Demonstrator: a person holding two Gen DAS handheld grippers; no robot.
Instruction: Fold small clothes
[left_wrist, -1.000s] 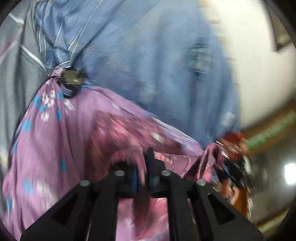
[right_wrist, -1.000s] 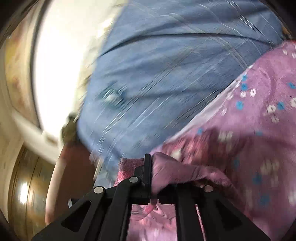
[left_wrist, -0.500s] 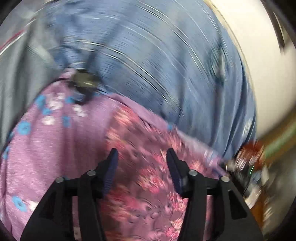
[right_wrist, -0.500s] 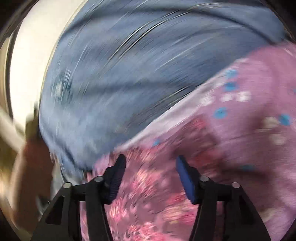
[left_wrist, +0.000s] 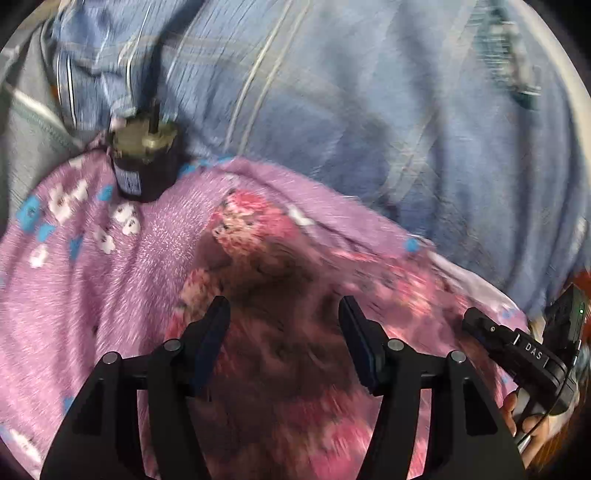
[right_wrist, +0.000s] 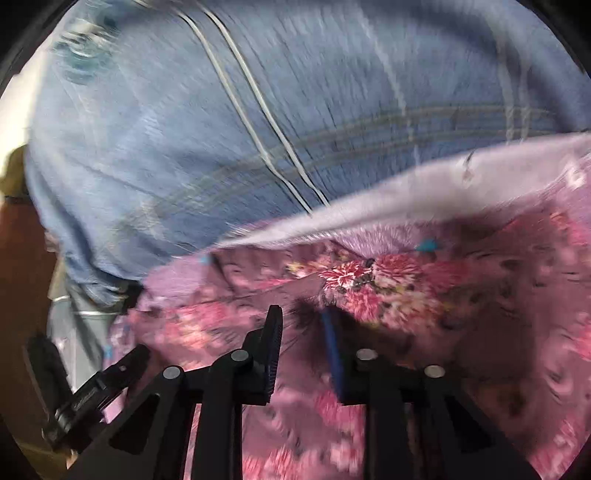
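A small purple garment with pink flower print (left_wrist: 280, 258) lies on lilac cloth with blue and white flowers (left_wrist: 74, 236). My left gripper (left_wrist: 284, 317) is open just above the flower-print cloth, holding nothing. In the right wrist view the same garment (right_wrist: 369, 280) fills the lower half. My right gripper (right_wrist: 301, 325) is open, jaws narrower than the left's, right over the cloth and empty. The right gripper's body (left_wrist: 517, 347) shows at the left view's right edge; the left gripper (right_wrist: 96, 391) shows at the right view's lower left.
A blue striped cloth (left_wrist: 332, 92) covers the area behind the garment, also in the right wrist view (right_wrist: 258, 110). A small dark cylinder with a brass top (left_wrist: 142, 158) stands at the lilac cloth's far left. Grey fabric (left_wrist: 26, 140) lies at the left.
A second ago both grippers were shut on bunched purple cloth. Both have since opened and let it go. The garment now lies flat under them.
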